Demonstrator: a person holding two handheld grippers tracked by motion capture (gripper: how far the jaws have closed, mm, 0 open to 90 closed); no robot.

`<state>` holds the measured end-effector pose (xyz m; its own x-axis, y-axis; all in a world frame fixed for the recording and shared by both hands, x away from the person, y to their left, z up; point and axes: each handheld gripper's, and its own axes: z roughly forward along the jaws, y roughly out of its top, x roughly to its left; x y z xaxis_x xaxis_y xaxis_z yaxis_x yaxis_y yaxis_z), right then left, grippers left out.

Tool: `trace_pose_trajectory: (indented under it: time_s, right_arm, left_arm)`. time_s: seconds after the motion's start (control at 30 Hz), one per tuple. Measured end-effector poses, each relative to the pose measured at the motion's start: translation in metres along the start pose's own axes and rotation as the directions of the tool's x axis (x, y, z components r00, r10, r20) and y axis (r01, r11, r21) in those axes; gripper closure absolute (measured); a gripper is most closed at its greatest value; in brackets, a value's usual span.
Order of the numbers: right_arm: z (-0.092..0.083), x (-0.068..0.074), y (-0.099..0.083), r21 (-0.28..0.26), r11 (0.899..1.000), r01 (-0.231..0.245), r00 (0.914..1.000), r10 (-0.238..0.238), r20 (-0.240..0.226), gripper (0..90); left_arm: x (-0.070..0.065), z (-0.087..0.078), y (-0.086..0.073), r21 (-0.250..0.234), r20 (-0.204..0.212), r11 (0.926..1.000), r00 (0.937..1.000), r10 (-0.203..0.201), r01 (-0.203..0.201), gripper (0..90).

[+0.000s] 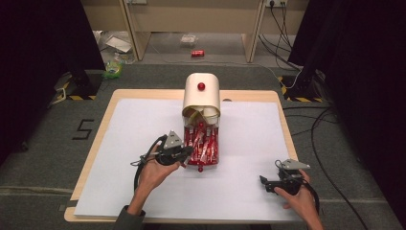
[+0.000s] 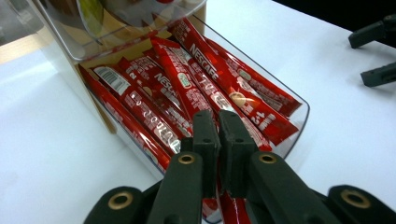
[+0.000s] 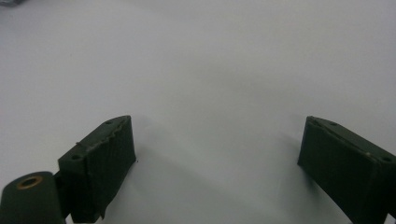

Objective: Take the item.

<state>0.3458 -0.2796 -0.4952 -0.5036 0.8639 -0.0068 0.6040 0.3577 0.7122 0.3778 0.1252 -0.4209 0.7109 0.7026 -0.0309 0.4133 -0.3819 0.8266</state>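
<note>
My left tongs (image 2: 218,135) are clamped on one red coffee stick (image 2: 231,207) over the clear tray (image 2: 299,122), not yet pulled free; right tongs (image 3: 215,163) gape empty above the counter (image 3: 196,60).

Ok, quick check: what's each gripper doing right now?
Left gripper: jaws shut on a red coffee stick at the clear container.
Right gripper: jaws open, holding nothing.

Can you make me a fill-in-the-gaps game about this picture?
1. The long sachets in the clear plastic tray are coloured ____.
2. The left gripper has its jaws ____.
3. The right gripper has its jaws ____ over the white sheet.

Missing words: red; shut; open
</note>
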Motion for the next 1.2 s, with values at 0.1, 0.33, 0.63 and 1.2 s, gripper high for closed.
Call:
trace_pose_trajectory:
  time_s: [0.1,0.33,0.63,1.2]
  right_arm:
    - [0.0,0.0,0.0,0.0,1.0,0.0,1.0,0.0,0.0,10.9]
    - [0.0,0.0,0.0,0.0,1.0,0.0,1.0,0.0,0.0,11.0]
    - [0.0,0.0,0.0,-0.001,1.0,0.001,1.0,-0.001,0.001,10.9]
    - [0.0,0.0,0.0,0.0,1.0,0.0,1.0,0.0,0.0,10.9]
  left_arm:
    - [-0.002,-0.003,-0.003,0.002,0.002,1.0,1.0,0.002,-0.002,85.6]
    - [-0.002,-0.011,-0.006,-0.007,0.01,0.9999,0.9999,-0.009,0.009,85.6]
    - [0.004,-0.022,-0.013,-0.014,0.003,0.9996,0.9997,-0.023,0.023,85.6]
    - [0.005,-0.033,-0.015,-0.024,0.007,0.9993,0.9996,-0.027,0.027,85.6]
